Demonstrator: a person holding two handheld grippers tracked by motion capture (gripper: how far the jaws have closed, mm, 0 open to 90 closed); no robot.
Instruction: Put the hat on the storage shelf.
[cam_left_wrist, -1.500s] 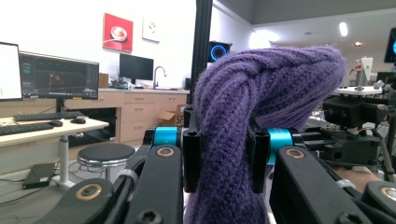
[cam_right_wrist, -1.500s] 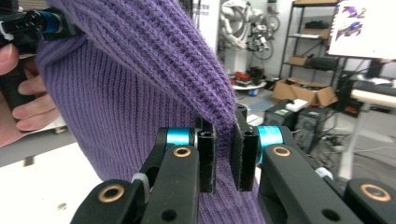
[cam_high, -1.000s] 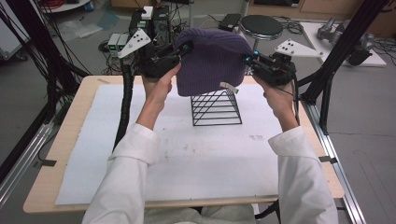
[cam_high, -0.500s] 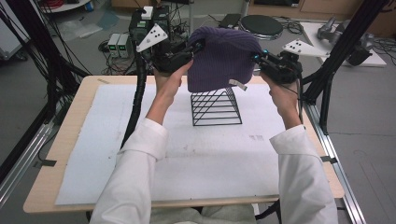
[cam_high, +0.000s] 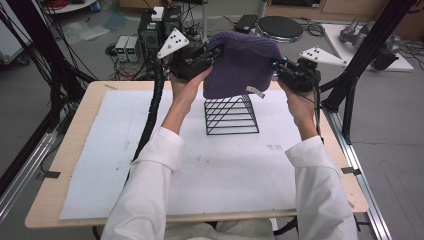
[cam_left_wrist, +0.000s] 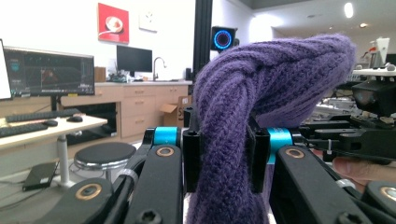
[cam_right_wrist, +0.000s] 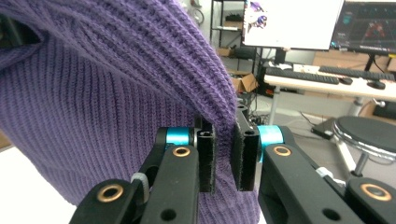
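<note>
High view: a purple knit hat (cam_high: 242, 65) hung in the air above the far middle of the table (cam_high: 85, 107), held on both sides and hovering just over the top of a black wire stand (cam_high: 231, 116). The hat's lower edge, with a small pale tag, overlapped the stand's upper wires in this view; whether cloth touched wire could not be told. The left gripper (cam_high: 202, 56) pinched the hat's left edge, and the right gripper (cam_high: 280, 67) pinched its right edge, so the opening was stretched between them.

Left gripper view: the jaws of the left gripper (cam_left_wrist: 225, 158) were clamped on a thick fold of the hat (cam_left_wrist: 261, 88), which rose between the pads and arched away to the right.

Right gripper view: the jaws of the right gripper (cam_right_wrist: 227, 158) were closed on a thinner fold at the hat's (cam_right_wrist: 107, 93) edge, with the ribbed body spreading to the left.

Progress, as a judgement: the work appeared to concern the hat and the stand, either fitting it on or lifting it clear; the pictures did not settle which. The hat was not seated, and the stand's wires below it were bare.

Containers: the stand was an open frame on the white sheet (cam_high: 100, 170), with nothing seen inside it.
</note>
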